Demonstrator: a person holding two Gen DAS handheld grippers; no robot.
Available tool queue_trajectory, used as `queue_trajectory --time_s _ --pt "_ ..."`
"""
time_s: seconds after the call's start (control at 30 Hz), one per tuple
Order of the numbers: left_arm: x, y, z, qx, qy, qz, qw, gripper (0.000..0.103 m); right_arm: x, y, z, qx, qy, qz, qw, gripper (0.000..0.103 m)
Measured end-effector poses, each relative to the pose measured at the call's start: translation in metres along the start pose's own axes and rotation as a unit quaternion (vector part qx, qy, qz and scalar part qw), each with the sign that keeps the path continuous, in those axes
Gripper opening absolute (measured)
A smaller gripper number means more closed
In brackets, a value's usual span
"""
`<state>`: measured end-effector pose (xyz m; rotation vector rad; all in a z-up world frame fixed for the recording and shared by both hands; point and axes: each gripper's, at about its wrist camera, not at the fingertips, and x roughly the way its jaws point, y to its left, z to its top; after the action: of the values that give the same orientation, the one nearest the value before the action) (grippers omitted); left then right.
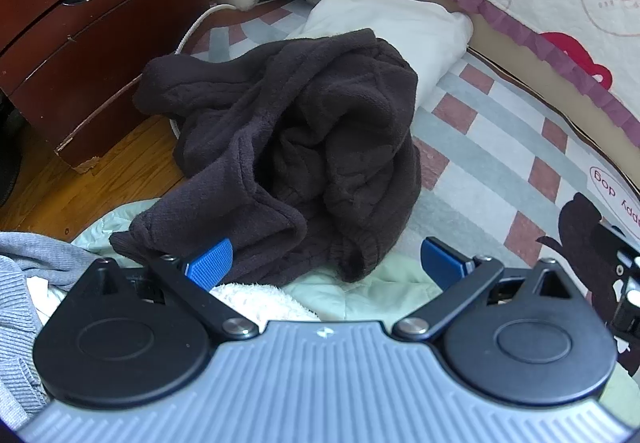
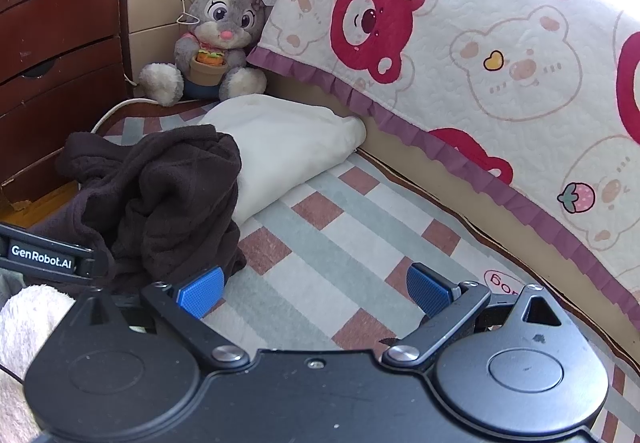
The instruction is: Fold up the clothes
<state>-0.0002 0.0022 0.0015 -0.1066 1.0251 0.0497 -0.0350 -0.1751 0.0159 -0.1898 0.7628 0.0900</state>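
Note:
A crumpled dark brown fleece garment [image 1: 288,147] lies in a heap on the checked mat [image 1: 480,171]. It also shows in the right wrist view [image 2: 160,195], at the left. My left gripper [image 1: 326,263] is open and empty, its blue fingertips [image 1: 210,265] just in front of the garment's near hem. My right gripper [image 2: 314,291] is open and empty over the checked mat [image 2: 340,243], to the right of the heap. A folded white cloth [image 1: 400,31] lies behind the brown garment, also seen in the right wrist view [image 2: 288,147].
A grey garment [image 1: 24,283], a pale green quilted cloth [image 1: 384,283] and a white fluffy item [image 1: 256,301] lie near my left gripper. A plush rabbit [image 2: 218,43] sits at the back. A dark wooden drawer unit [image 1: 80,23] stands left. A bear-print quilt [image 2: 480,43] hangs at right.

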Motion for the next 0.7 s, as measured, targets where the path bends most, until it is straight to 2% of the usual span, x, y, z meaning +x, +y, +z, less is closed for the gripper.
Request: queue_trajectory --time_s 0.2,0.3,0.37,0.47,0.5,0.57,0.67,0.7 --pt "0.007 -0.001 -0.002 -0.003 0.009 -0.01 0.9999 0.103 0.003 -0.005 0.0 0.012 0.006 0.024 1.0 0.099" --pt "0.018 0.001 -0.002 -0.006 0.011 -0.014 0.9998 0.103 0.008 -0.009 -0.001 0.025 -0.008 0.069 0.997 0.1" --pt "0.025 0.005 -0.003 -0.004 -0.006 -0.007 0.9999 0.103 0.021 -0.014 0.0 0.062 -0.015 0.121 0.991 0.1" --pt "0.032 0.014 -0.003 0.013 -0.061 0.02 0.9978 0.103 0.053 -0.014 0.004 0.109 0.005 0.186 0.976 0.099" --pt "0.034 0.017 -0.004 0.018 -0.08 0.03 0.9962 0.103 0.066 -0.01 0.007 0.111 0.018 0.207 0.972 0.09" --pt "0.044 0.029 0.002 0.003 -0.093 0.034 0.9951 0.103 0.093 0.0 0.014 0.115 0.044 0.246 0.962 0.074" --pt "0.063 0.05 0.013 -0.03 -0.101 0.033 0.9939 0.099 0.129 0.019 0.028 0.114 0.059 0.275 0.953 0.074" --pt "0.069 0.057 0.017 -0.042 -0.104 0.033 0.9932 0.092 0.139 0.025 0.033 0.112 0.057 0.282 0.951 0.076"
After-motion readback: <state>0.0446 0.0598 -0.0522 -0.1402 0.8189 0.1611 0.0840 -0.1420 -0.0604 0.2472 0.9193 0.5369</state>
